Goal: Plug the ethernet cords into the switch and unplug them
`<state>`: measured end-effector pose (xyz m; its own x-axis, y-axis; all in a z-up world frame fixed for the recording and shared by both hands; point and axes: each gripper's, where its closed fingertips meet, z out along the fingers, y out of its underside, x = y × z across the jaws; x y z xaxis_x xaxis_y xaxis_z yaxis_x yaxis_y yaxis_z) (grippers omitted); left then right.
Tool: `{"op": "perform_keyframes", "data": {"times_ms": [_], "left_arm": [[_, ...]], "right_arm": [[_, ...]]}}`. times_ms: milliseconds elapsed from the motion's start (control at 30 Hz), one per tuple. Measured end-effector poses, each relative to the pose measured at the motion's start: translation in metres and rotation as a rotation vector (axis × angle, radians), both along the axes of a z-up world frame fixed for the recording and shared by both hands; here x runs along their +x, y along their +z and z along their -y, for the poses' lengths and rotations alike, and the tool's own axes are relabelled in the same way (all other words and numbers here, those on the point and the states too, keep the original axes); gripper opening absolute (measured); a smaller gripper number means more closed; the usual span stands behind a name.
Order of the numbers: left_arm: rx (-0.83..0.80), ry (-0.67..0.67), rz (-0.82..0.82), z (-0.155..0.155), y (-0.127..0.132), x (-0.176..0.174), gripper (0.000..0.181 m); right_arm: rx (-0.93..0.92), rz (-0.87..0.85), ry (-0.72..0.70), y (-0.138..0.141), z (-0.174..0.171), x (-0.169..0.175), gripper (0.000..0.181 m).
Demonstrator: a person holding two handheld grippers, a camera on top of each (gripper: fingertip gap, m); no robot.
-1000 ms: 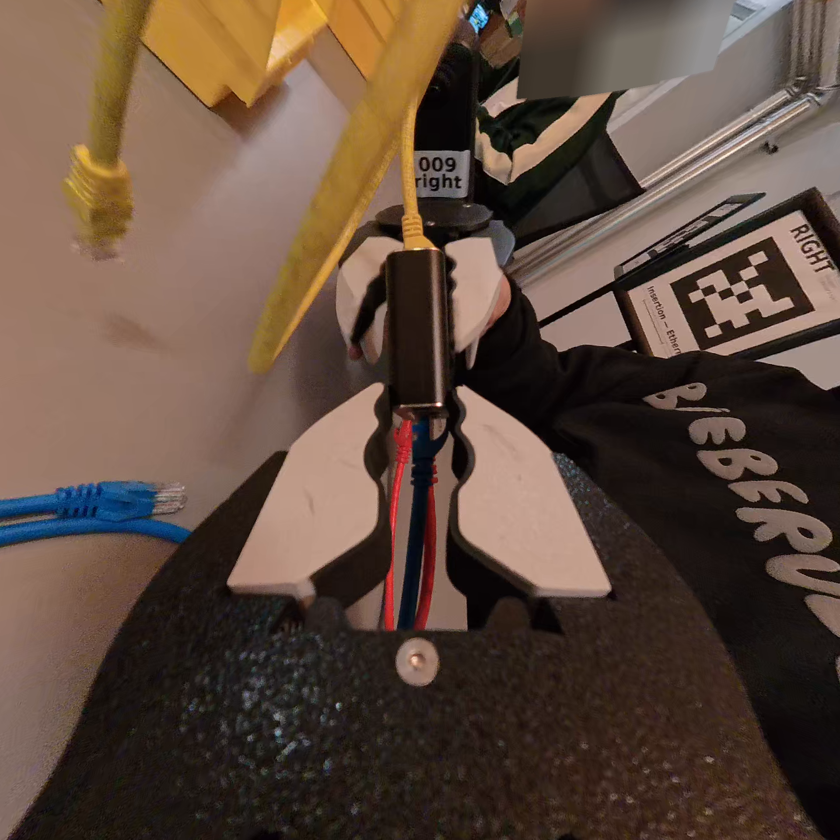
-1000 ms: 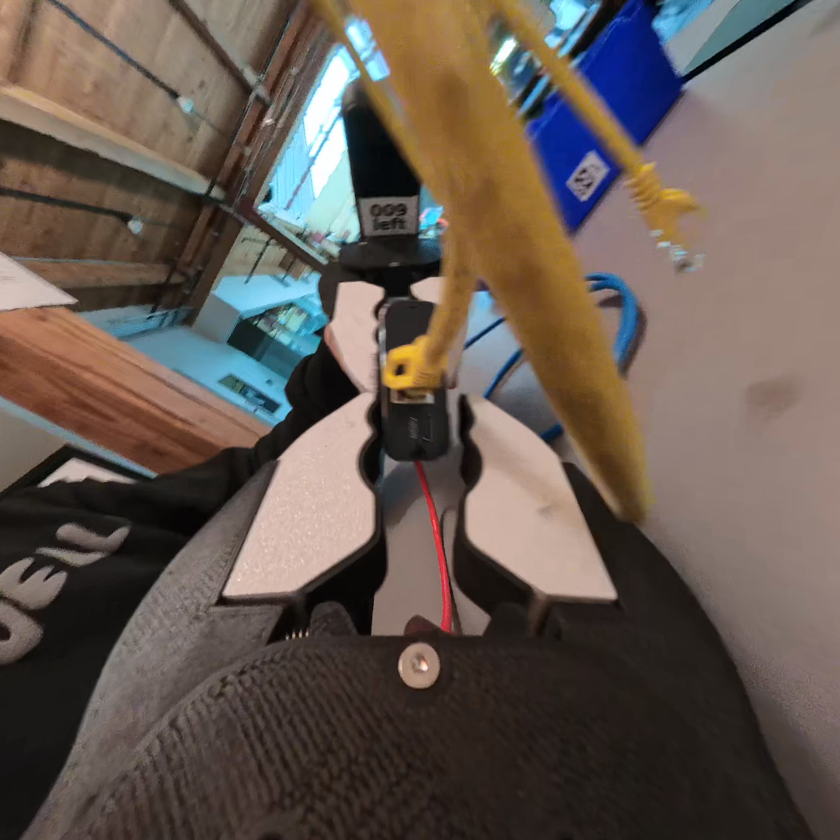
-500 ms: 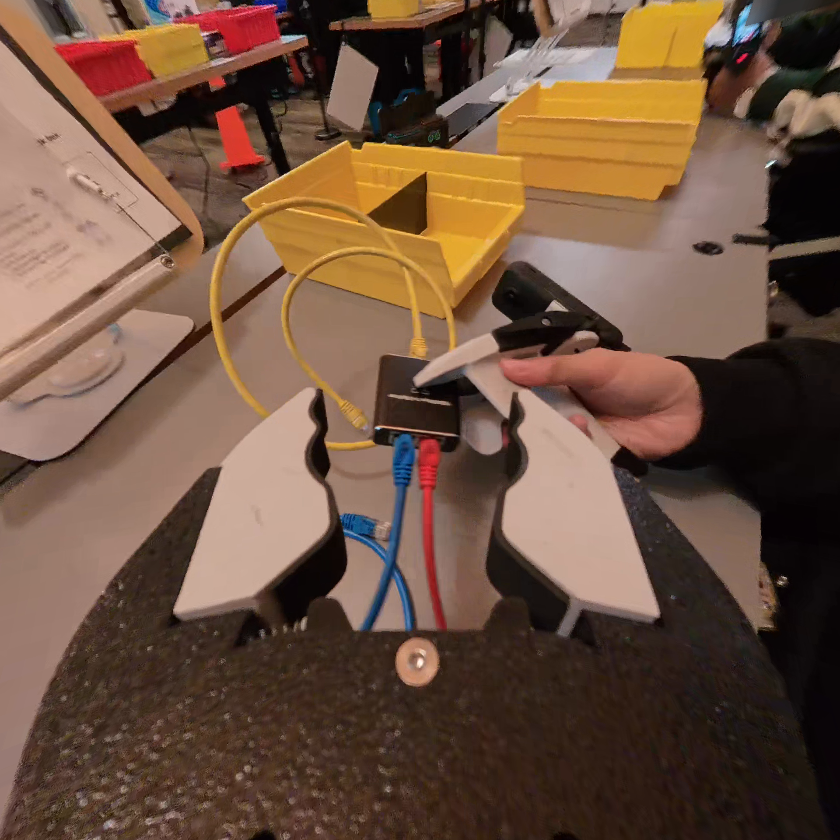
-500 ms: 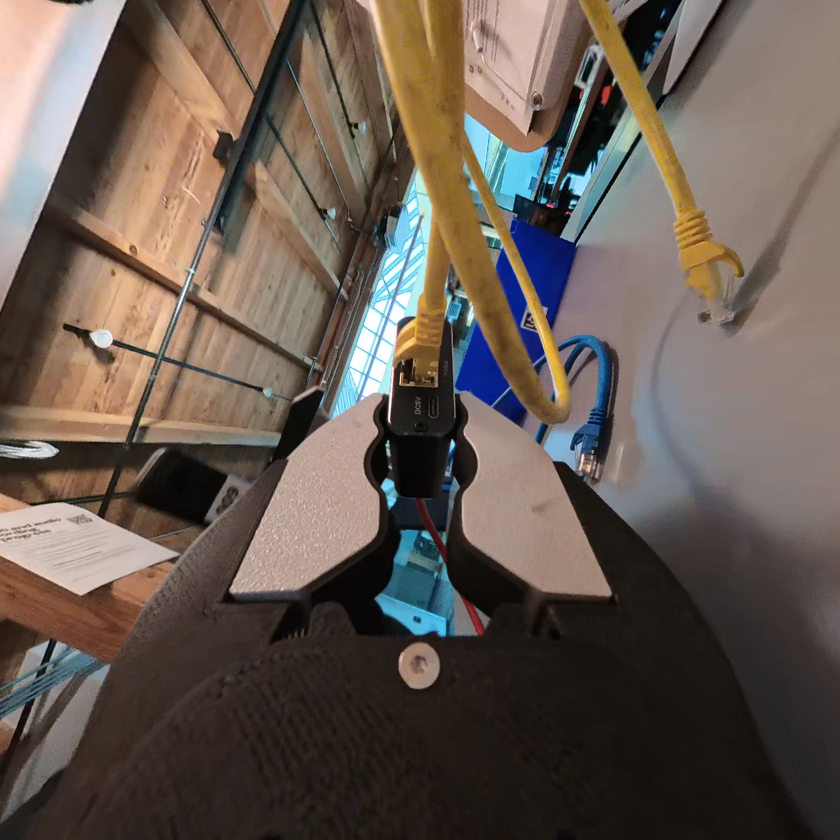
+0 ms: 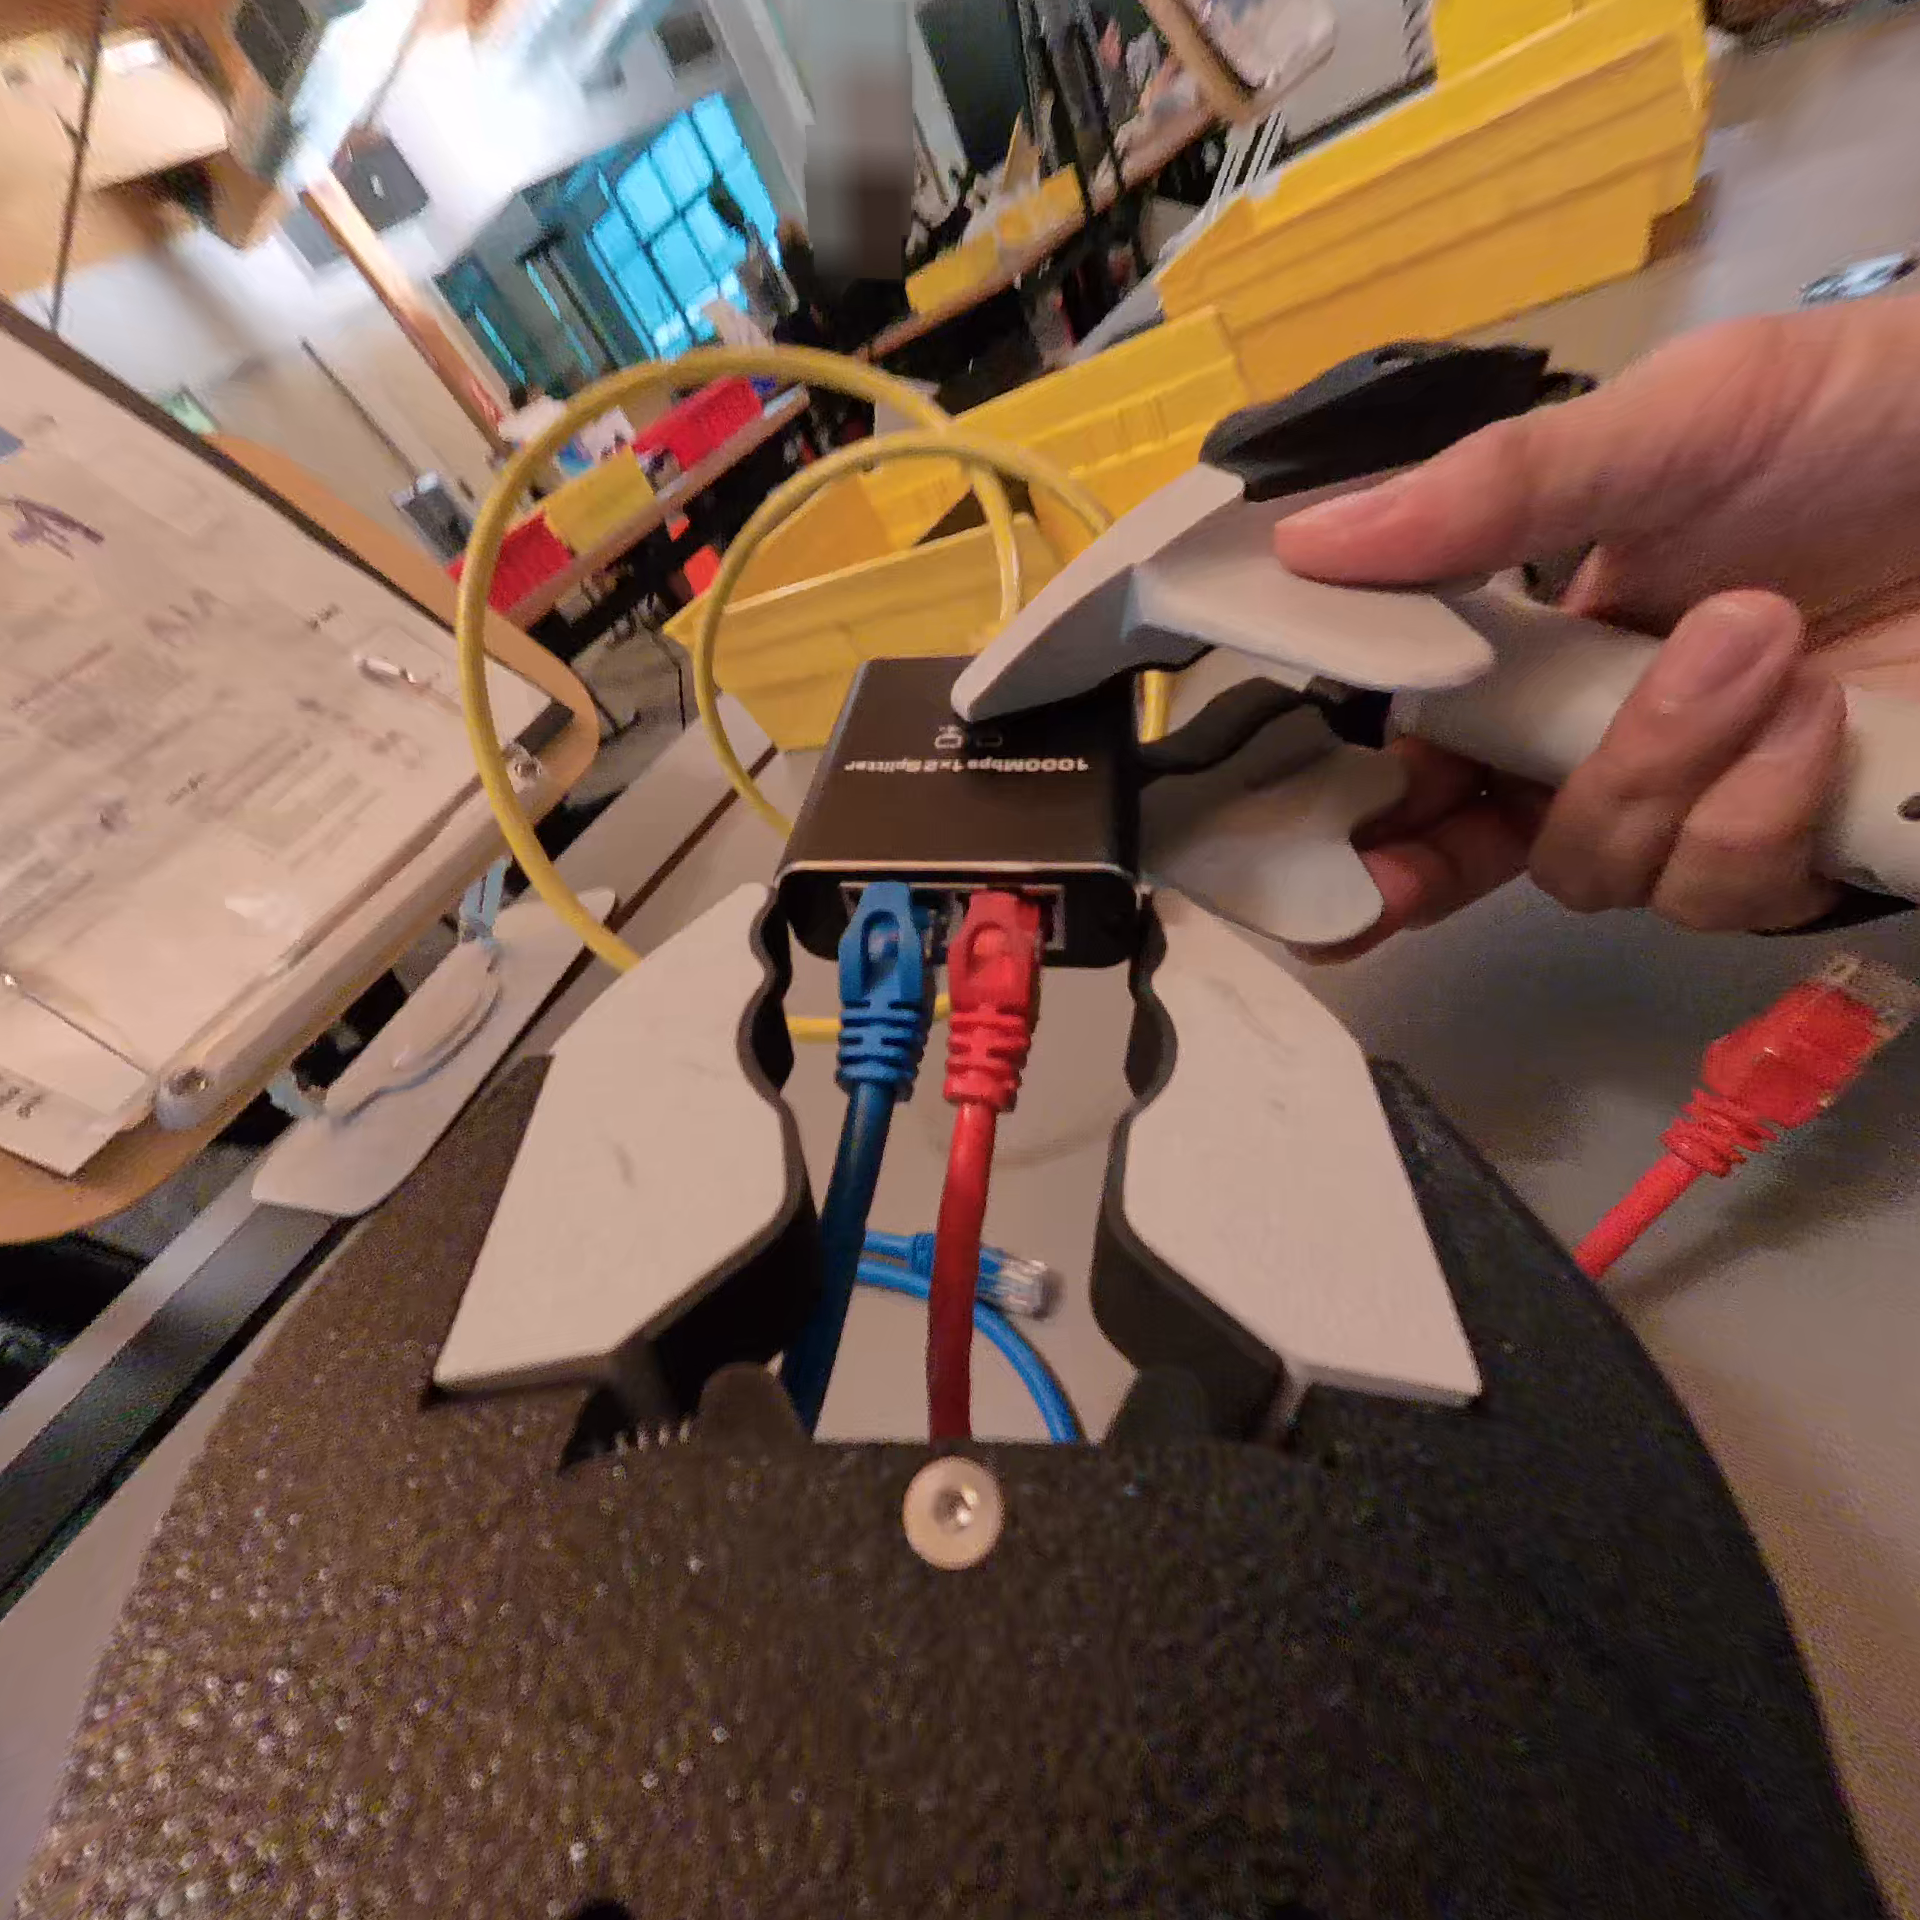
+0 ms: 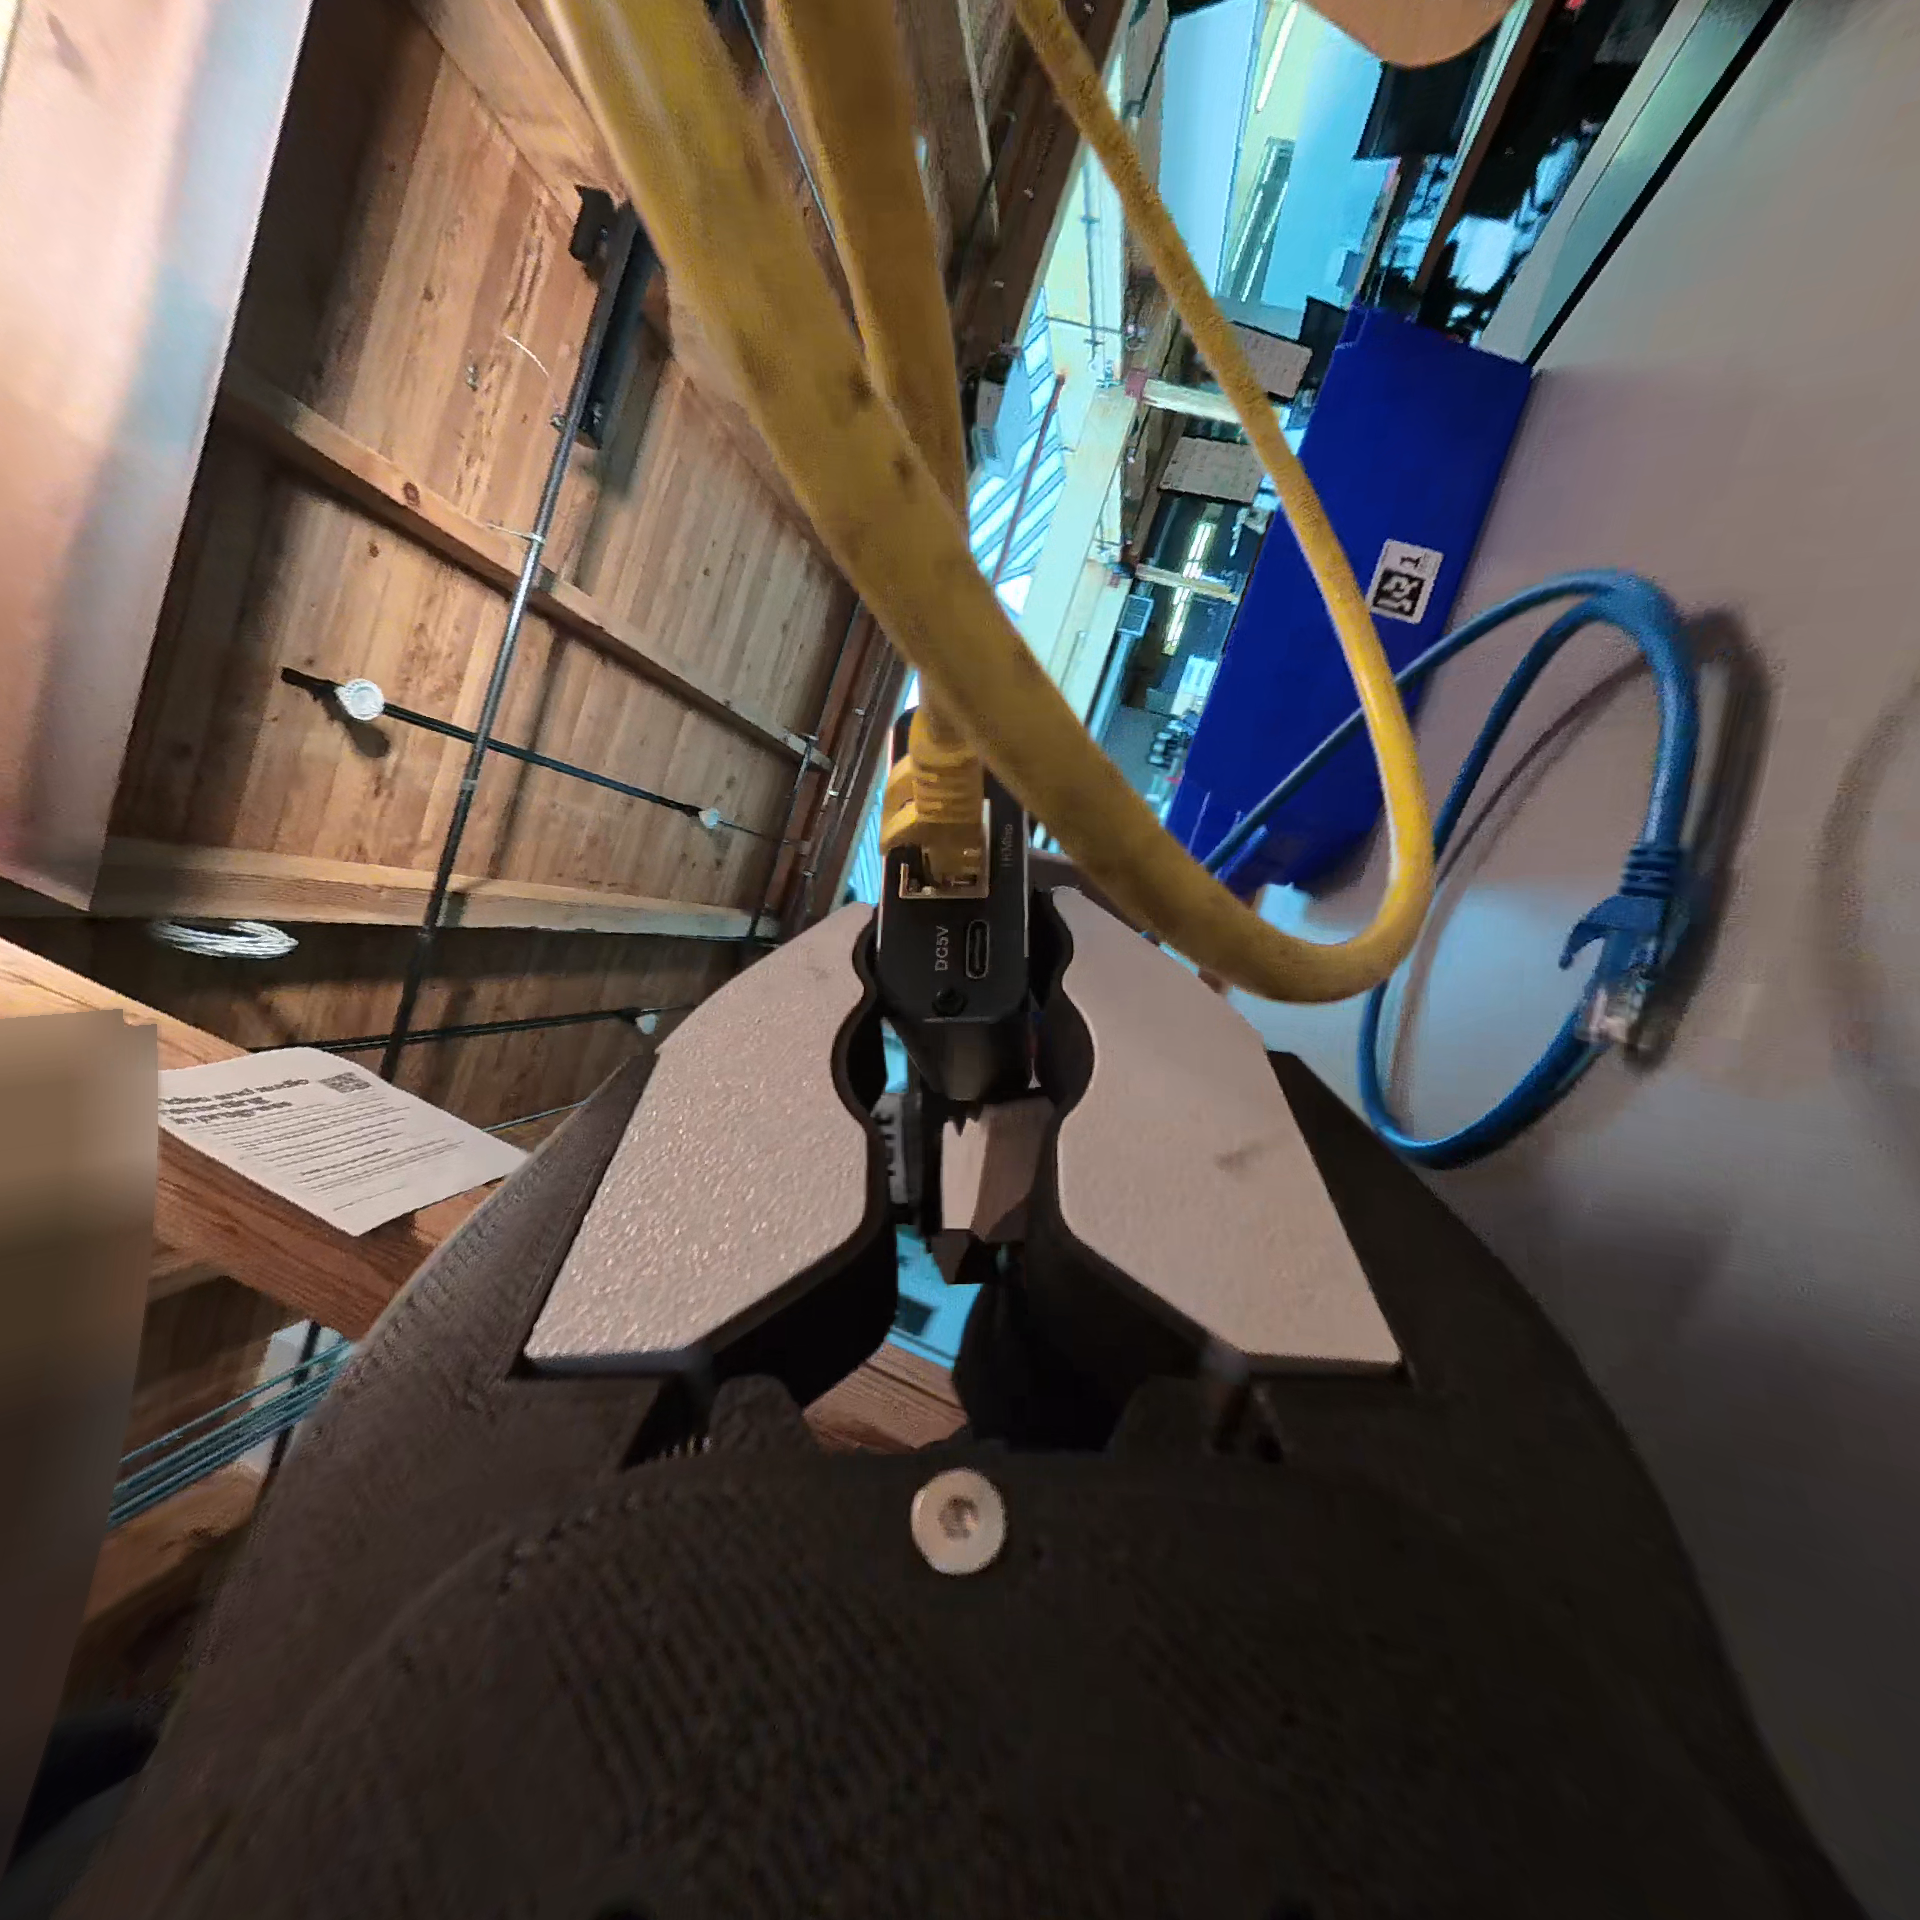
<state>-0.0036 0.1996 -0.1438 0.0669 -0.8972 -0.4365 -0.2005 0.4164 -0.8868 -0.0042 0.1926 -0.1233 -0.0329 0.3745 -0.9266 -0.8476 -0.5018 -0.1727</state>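
The black switch (image 5: 966,800) is held above the table, with a blue plug (image 5: 881,966) and a red plug (image 5: 992,977) in its near ports. My left gripper (image 5: 954,914) has its jaws spread, with the fingertips close on either side of the port end. My right gripper (image 6: 956,935) is shut on the switch (image 6: 951,966), flat top and bottom. It also shows in the left wrist view (image 5: 1195,665), held by a hand. A yellow plug (image 6: 935,800) sits in the far port, and its cord (image 5: 478,644) loops behind. Loose red (image 5: 1787,1060) and blue (image 6: 1621,966) plugs lie on the table.
A clipboard stand with papers (image 5: 208,779) is at the left. Yellow bins (image 5: 862,623) stand behind the switch, with more (image 5: 1403,239) farther back. The grey table (image 5: 1662,1403) runs to the right. A blue bin (image 6: 1382,520) stands beyond the coiled blue cord (image 6: 1662,727).
My left gripper has moved up to the switch's port end and its jaws have narrowed around it. My right gripper still holds the switch.
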Motion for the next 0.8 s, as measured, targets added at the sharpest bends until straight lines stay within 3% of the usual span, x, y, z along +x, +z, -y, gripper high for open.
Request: {"op": "perform_keyframes", "data": {"times_ms": [233, 500, 633, 700, 800], "left_arm": [[-0.1, -0.152, 0.12, 0.01, 0.005, -0.007, 0.061], [-0.108, -0.15, 0.137, 0.008, 0.002, -0.007, 0.061], [-0.153, -0.141, 0.14, 0.008, -0.001, -0.009, 0.061], [-0.184, -0.13, 0.169, 0.005, 0.004, -0.012, 0.061], [-0.206, -0.099, 0.212, -0.008, 0.011, -0.023, 0.061]], "right_arm": [[-0.008, -0.046, 0.049, -0.002, 0.001, -0.007, 0.025], [-0.019, -0.067, 0.045, -0.008, 0.0, -0.009, 0.025], [0.018, 0.079, 0.078, -0.006, 0.002, -0.014, 0.026], [0.02, 0.179, 0.099, -0.004, 0.005, -0.014, 0.038], [-0.026, 0.356, 0.017, -0.007, 0.011, -0.007, 0.053]]}}
